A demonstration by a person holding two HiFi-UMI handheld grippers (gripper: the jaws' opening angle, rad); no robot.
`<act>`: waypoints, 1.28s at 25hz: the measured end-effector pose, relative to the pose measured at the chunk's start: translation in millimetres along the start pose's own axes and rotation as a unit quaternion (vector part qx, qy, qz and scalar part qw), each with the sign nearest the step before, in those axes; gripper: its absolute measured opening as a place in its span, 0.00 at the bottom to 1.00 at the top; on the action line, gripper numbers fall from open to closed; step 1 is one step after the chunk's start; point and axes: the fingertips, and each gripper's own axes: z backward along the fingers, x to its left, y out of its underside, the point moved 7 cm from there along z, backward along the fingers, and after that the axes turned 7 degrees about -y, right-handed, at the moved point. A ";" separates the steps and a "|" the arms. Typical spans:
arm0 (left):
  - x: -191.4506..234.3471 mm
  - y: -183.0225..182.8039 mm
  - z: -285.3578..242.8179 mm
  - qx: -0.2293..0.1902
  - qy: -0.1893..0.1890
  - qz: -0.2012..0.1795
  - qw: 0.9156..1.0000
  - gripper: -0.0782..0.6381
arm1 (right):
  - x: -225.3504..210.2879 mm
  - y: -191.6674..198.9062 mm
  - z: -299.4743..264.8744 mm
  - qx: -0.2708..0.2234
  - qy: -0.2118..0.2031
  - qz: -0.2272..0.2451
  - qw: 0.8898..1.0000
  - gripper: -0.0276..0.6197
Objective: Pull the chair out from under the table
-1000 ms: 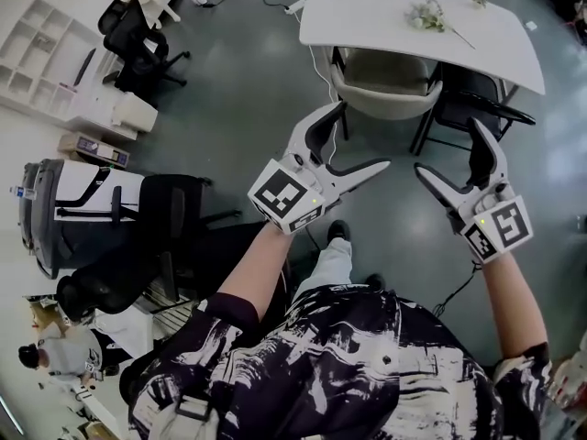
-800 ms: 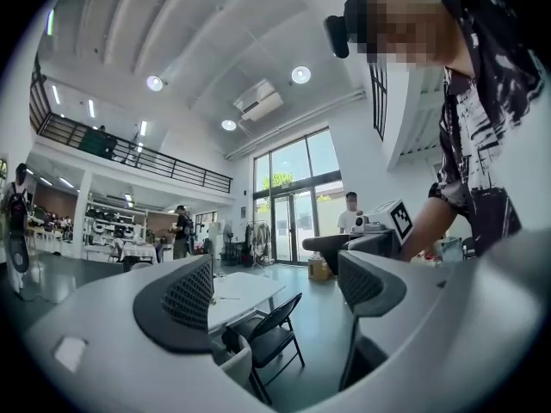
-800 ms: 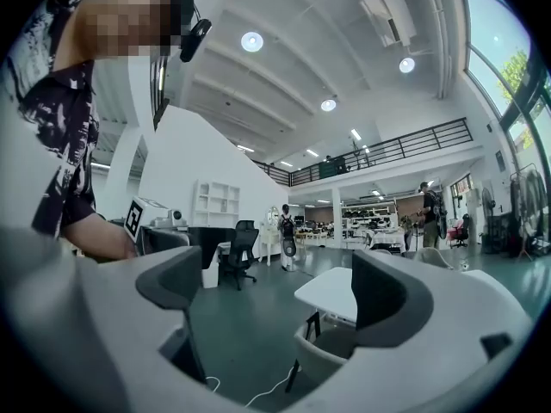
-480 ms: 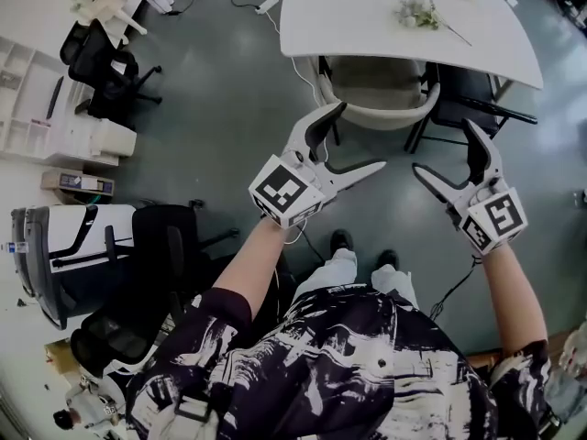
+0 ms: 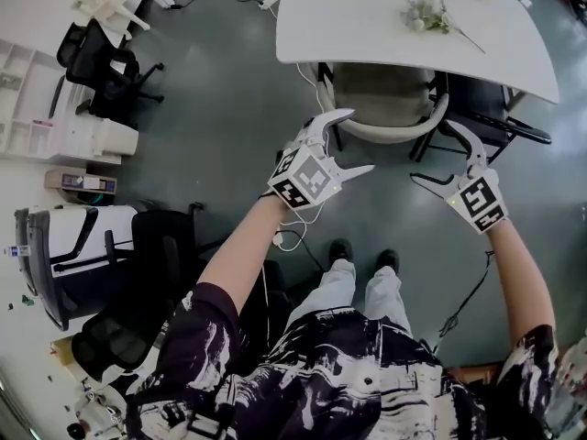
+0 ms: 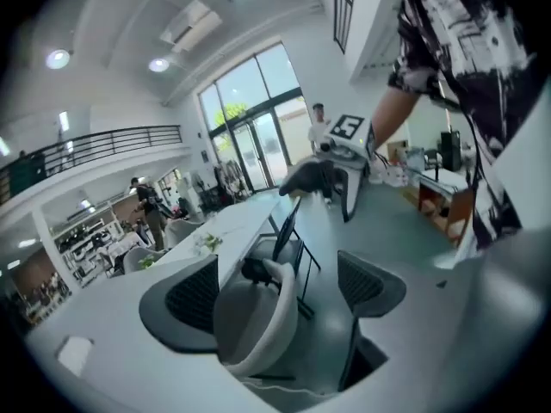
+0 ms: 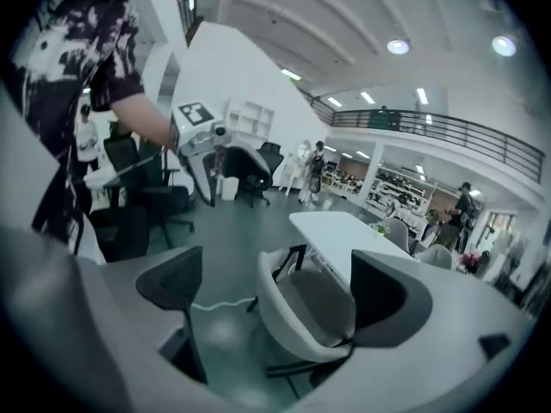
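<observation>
— Where do we have the chair [image 5: 381, 104]?
— Its seat sits under the near edge of the white table [image 5: 367, 26]. Only the curved pale backrest juts out toward us. A black chair [image 5: 481, 108] stands just beside it on the right, also tucked under.
— And our left gripper [image 5: 358, 141]?
— We hold it just before the backrest's left end, jaws spread wide. In the left gripper view the backrest's rim stands in the gap between them, close to the left jaw. We can't tell whether it touches.
— The right gripper [image 5: 431, 151]?
— Spread as well, pinching nothing. We hold it off the backrest's right end, near the black chair's frame. In the right gripper view the pale chair fills the gap between the jaws, and the right jaw overlaps the backrest's end. We can't judge contact there either.
— What's on the table?
— A sprig of flowers [image 5: 429, 12] lies toward its far right.
— And around us?
— Our feet are on the grey floor [image 5: 229, 108]. A white cable [image 5: 292, 235] curls by our left arm, and an office chair [image 5: 105, 58] stands well apart at the left.
</observation>
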 end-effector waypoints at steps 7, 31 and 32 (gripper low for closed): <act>12.7 116.2 -91.4 0.127 0.080 -0.100 0.984 0.70 | -44.4 92.9 -81.3 0.172 -0.071 0.140 0.972 0.80; 16.8 244.3 -192.2 0.178 0.179 -0.225 0.941 0.26 | -72.6 232.5 -193.8 0.310 -0.212 0.283 0.883 0.14; 16.4 244.2 -191.6 0.179 0.177 -0.226 0.941 0.26 | -72.5 231.7 -194.2 0.314 -0.214 0.281 0.881 0.14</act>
